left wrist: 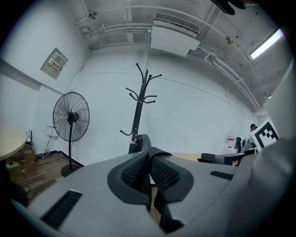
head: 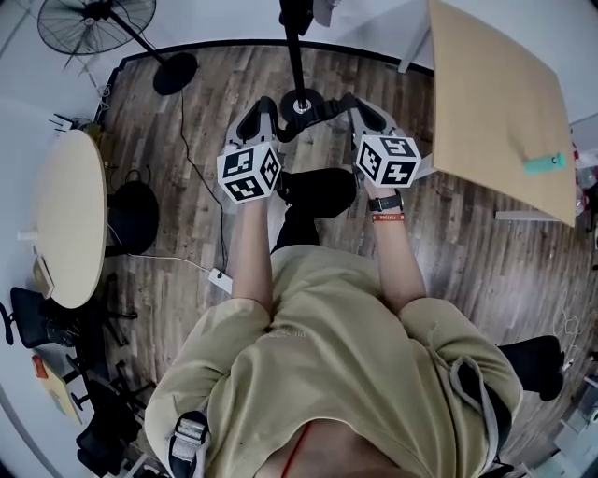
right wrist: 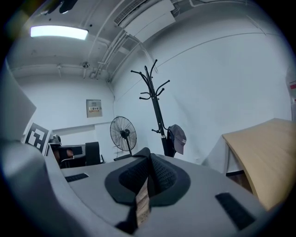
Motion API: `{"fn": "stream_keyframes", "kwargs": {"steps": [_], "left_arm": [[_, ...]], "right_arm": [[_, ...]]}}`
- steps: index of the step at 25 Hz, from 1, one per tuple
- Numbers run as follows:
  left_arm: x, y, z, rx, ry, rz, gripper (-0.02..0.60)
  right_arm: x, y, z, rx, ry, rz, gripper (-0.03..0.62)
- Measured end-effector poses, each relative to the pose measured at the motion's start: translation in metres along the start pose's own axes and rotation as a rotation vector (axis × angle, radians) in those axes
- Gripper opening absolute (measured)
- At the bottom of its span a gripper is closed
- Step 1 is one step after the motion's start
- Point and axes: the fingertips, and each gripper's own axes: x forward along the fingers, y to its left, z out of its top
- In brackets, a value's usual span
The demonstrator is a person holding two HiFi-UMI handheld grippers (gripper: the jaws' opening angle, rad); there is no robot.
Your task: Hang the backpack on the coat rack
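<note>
The black coat rack [head: 295, 56] stands straight ahead, its base [head: 301, 105] on the wood floor between my two grippers. Its bare hooks show in the left gripper view [left wrist: 138, 99] and the right gripper view [right wrist: 156, 104]. A grey cap [right wrist: 178, 137] hangs low on the pole. Grey straps [head: 190, 437] lie over the person's shoulders; the backpack's body is out of sight. The left gripper [head: 264, 118] and right gripper [head: 361, 112] are held side by side, both shut, with nothing between the pads [left wrist: 159, 173].
A standing fan [head: 98, 23] is at the far left, also seen in the left gripper view [left wrist: 70, 118]. A round table [head: 70, 219] is at the left, a tilted wooden tabletop [head: 500, 93] at the right. A cable and power strip [head: 220, 279] lie on the floor.
</note>
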Motion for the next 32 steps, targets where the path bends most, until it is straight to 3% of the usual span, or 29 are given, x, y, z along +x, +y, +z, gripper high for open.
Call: {"fn": "stream_keyframes", "kwargs": {"steps": [12, 27, 32], "left_arm": [[0.097, 0.065, 0.029, -0.032, 0.003, 0.01, 0.025], [0.198, 0.15, 0.073, -0.044, -0.016, -0.064, 0.025], [0.228, 0.173, 0.083, -0.086, -0.025, -0.074, 0.025]], "right_arm": [[0.114, -0.008, 0.034, 0.008, 0.014, 0.009, 0.018], [0.248, 0.012, 0.081, -0.027, -0.006, -0.007, 0.018], [0.282, 0.008, 0.09, -0.029, -0.014, -0.026, 0.018]]}}
